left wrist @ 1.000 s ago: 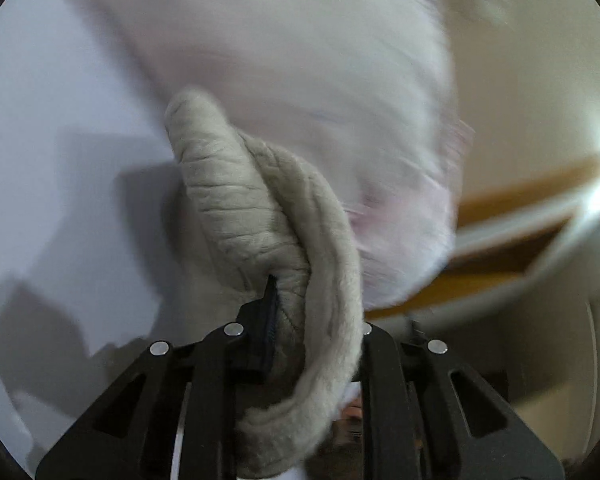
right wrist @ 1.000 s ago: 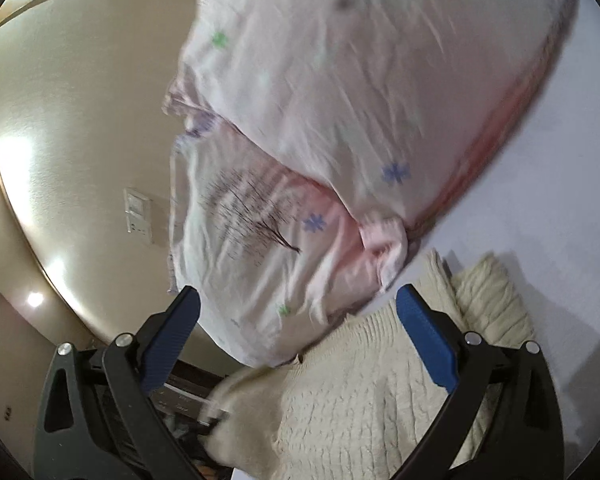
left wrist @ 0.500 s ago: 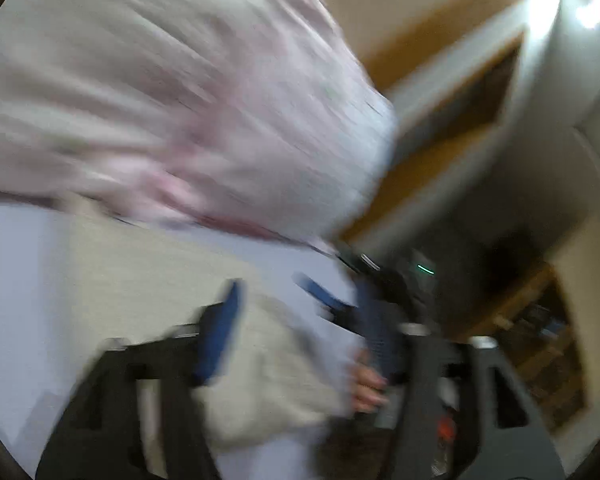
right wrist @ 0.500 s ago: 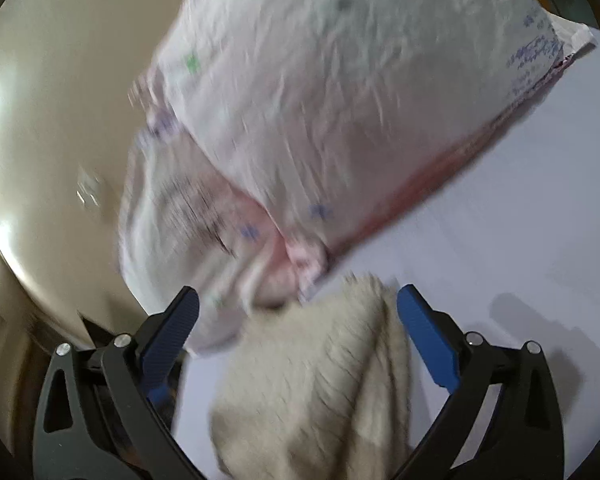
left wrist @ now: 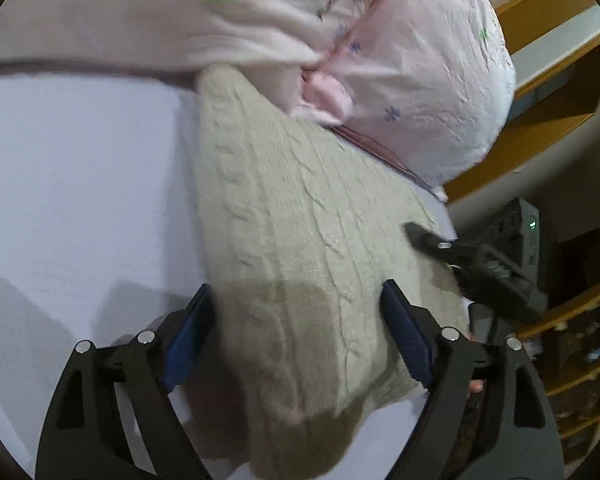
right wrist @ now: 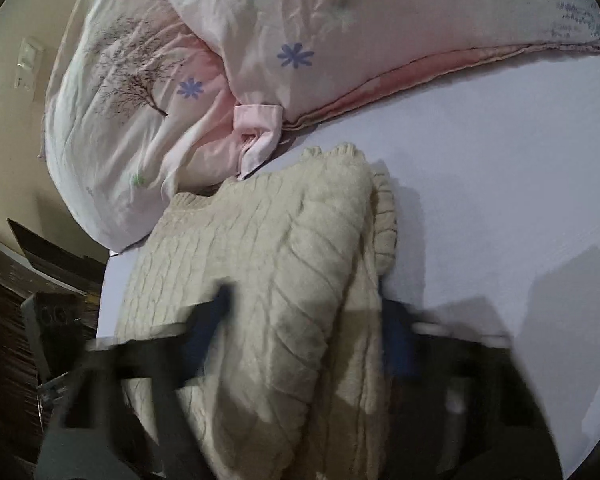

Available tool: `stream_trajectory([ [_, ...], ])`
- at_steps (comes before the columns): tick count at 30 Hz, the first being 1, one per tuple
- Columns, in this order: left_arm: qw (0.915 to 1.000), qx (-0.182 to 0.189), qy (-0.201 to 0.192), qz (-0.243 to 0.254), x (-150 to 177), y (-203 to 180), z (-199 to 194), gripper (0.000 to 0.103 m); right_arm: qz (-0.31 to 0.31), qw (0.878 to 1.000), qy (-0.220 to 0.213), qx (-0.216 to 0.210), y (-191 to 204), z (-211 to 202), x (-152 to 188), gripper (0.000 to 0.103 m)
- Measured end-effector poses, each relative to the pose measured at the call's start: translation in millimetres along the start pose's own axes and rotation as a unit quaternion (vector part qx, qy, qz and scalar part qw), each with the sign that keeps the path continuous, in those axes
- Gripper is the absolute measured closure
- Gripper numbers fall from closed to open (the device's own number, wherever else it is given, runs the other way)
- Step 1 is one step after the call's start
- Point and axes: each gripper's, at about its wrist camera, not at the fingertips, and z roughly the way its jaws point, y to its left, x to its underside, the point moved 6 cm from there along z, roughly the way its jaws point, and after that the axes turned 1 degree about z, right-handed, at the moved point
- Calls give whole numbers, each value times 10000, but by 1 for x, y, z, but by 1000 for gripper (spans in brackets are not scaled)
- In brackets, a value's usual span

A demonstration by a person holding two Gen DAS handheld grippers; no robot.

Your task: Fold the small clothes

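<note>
Cream cable-knit sweater lies folded on the white bed sheet, near the bed's edge; its top end touches the pink duvet. In the right view the sweater shows one layer doubled over another, with a ribbed hem sticking out on the sheet side.

Left tongs: spread wide, blue pads either side of the sweater, gripping nothing. Whether the pads touch the knit: cannot tell.

Right tongs: blurred, also spread, straddling the sweater's upper fold. Their tip shows in the left view at the sweater's far edge.

No containers in view.

Edges and room: bare sheet extends wide on one side of the sweater. On the other side the bed edge runs just beside the sweater, with dark furniture beyond.

Obstructions: duvet, bunched and flower-printed, lies along the head side, one corner flap overlapping the sweater's end. Wooden shelving stands off the bed.
</note>
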Motion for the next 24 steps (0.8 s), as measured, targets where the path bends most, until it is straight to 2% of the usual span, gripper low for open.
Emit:
stream_trajectory([
  [2, 9998, -77, -33, 200, -6, -7, 3, 54, -45, 9995, -136, -289, 9, -7, 2, 68],
  [5, 9982, 53, -193, 567, -4, -16, -29, 61, -469, 9959, -90, -767, 47, -15, 12, 70],
  [8, 9919, -293, -619, 1068, 4, -14, -77, 59, -888, 9931, 106, -755, 75, 0, 22, 69],
  [9, 9893, -576, -646, 1174, 7, -6, -85, 57, -1115, 9921, 189, -537, 82, 14, 26, 67],
  [10, 9862, -947, -622, 1205, 9, 4, -87, 50, -1252, 9916, 213, -238, 83, 24, 28, 61],
  [12, 9815, -1489, -503, 1091, 13, 25, -86, 43, -1322, 9900, -7, 495, 77, 29, 28, 49],
  [14, 9831, -1464, -722, 833, 18, 39, -98, 36, -1193, 9912, -435, 380, 78, 8, 27, 47],
  [16, 9758, -1660, -1135, 861, 18, 36, -117, 36, -1131, 9907, -741, 172, 82, -13, 28, 46],
  [17, 9718, -1740, -1302, 915, 18, 33, -123, 33, -1190, 9904, -693, 97, 86, -15, 31, 46],
  [18, 9679, -1778, -1475, 986, 17, 28, -129, 32, -1331, 9898, -484, 121, 90, -8, 36, 48],
  [19, 9670, -1765, -1529, 1019, 16, 25, -130, 30, -1466, 9886, -274, 210, 94, 3, 39, 62],
  [20, 9661, -1755, -1573, 1055, 15, 21, -129, 30, -1591, 9862, -148, 439, 95, 13, 40, 93],
  [21, 9656, -1762, -1586, 1067, 15, 19, -127, 30, -1699, 9828, -251, 671, 94, 15, 41, 92],
  [24, 9647, -1766, -1612, 1103, 23, 15, -132, 30, -1331, 9850, -918, 604, 83, -4, 22, 93],
])
